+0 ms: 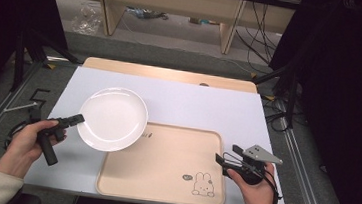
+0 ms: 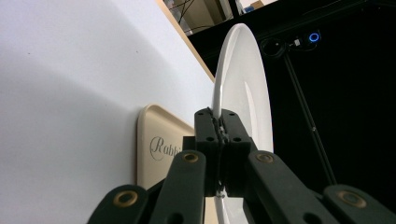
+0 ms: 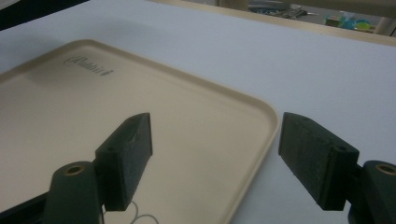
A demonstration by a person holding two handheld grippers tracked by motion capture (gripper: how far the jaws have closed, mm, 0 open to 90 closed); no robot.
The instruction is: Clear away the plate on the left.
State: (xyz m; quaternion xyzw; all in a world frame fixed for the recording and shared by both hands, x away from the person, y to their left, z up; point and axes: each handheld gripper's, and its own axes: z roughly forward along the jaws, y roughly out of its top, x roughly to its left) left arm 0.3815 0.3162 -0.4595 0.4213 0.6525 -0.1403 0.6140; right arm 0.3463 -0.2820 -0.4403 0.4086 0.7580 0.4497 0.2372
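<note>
A white plate hangs over the table's left half, its lower right rim above the far left corner of a beige tray. My left gripper is shut on the plate's left rim. In the left gripper view the jaws pinch the plate edge-on, with the tray behind. My right gripper stands open at the tray's right edge, nothing between its fingers. In the right gripper view the open jaws straddle the rim of the tray.
The white table top has a wooden strip along its far edge. A rabbit drawing marks the tray's near right corner. Beyond the table are shelf legs, cables on the floor and dark curtains at both sides.
</note>
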